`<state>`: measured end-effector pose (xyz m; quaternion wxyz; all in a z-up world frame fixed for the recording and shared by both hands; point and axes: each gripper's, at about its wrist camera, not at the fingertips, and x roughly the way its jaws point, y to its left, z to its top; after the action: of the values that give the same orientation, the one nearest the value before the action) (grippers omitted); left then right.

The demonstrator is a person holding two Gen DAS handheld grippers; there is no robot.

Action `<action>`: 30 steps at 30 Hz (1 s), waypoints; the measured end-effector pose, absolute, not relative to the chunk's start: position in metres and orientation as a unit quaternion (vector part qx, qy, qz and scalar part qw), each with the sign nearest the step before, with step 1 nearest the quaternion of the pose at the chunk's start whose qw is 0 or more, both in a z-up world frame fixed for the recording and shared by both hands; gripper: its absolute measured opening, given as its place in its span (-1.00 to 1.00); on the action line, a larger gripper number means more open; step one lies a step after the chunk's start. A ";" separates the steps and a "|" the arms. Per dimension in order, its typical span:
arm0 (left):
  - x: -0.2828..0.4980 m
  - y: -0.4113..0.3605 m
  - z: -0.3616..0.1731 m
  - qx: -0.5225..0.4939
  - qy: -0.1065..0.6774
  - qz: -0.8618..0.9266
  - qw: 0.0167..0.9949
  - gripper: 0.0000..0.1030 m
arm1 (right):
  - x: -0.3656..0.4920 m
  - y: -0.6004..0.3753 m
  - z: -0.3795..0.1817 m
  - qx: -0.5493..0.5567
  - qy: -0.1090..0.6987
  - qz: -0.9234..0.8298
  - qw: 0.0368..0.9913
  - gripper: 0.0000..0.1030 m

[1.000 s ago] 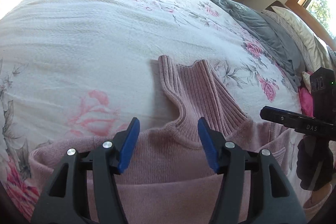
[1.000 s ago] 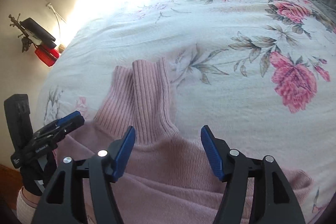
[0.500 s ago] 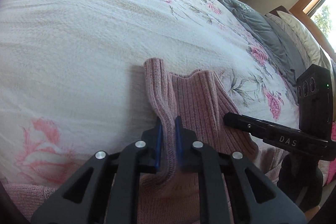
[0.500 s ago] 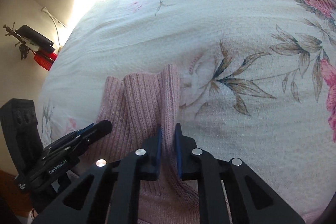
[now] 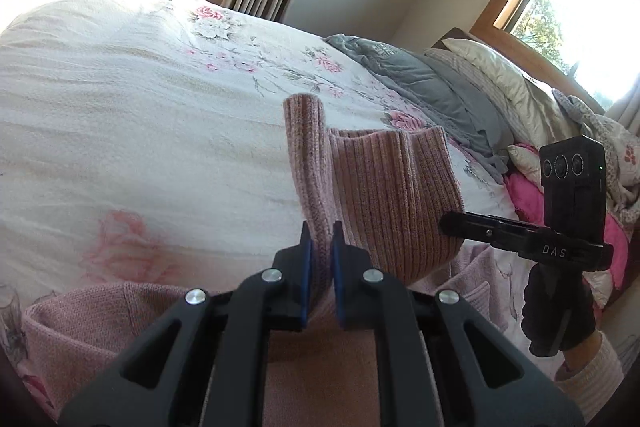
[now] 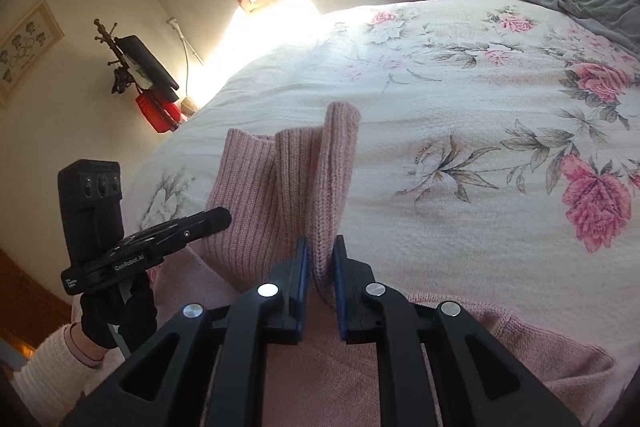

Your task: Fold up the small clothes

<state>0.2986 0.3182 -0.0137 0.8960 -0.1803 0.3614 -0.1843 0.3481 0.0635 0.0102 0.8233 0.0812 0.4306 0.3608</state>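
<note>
Sweater [image 5: 384,203], pink ribbed knit, lay on the floral bedspread [image 5: 120,131] with its turtleneck collar raised ahead of both tools. The left tool [image 5: 320,259] was pinched nearly closed on the collar's left edge, and the right tool [image 6: 320,259] likewise on its right edge. It looked soft, light and limp, likely to sag and stretch between the two grips; the doubled ribbing at the collar seemed the firmest place to hold. Seen from the left wrist, the other tool read "DAS"; from the right wrist, "GenRobot.AI".
</note>
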 end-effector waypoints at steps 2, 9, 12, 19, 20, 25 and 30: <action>0.278 0.317 -0.015 -0.172 0.362 -0.198 0.895 -0.84 | 0.324 0.061 0.012 0.062 0.423 0.373 0.824 -0.75; 0.214 0.323 -0.049 -0.148 0.413 -0.227 0.870 -0.80 | 0.253 0.042 -0.003 0.016 0.445 0.393 0.805 -0.55; 0.196 0.331 -0.058 -0.150 0.427 -0.235 0.860 -0.64 | 0.236 0.032 -0.010 0.012 0.460 0.388 0.799 -0.36; 0.223 0.345 -0.069 -0.229 0.454 -0.205 0.836 -0.27 | 0.261 0.020 -0.033 0.125 0.508 0.361 0.772 -0.02; 0.232 0.344 -0.073 -0.246 0.458 -0.197 0.831 -0.22 | 0.266 0.022 -0.042 0.136 0.521 0.351 0.766 -0.02; 0.274 0.342 -0.088 -0.294 0.465 -0.161 0.819 -0.51 | 0.274 0.036 -0.081 0.178 0.560 0.351 0.730 -0.51; 0.294 0.343 -0.070 -0.293 0.434 -0.152 0.838 -0.98 | 0.264 0.040 -0.084 0.187 0.550 0.370 0.725 -0.79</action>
<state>0.2942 0.3435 -0.0699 0.8380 -0.2933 0.4344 -0.1518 0.2639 0.0398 -0.0842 0.7253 0.1873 0.5496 0.3699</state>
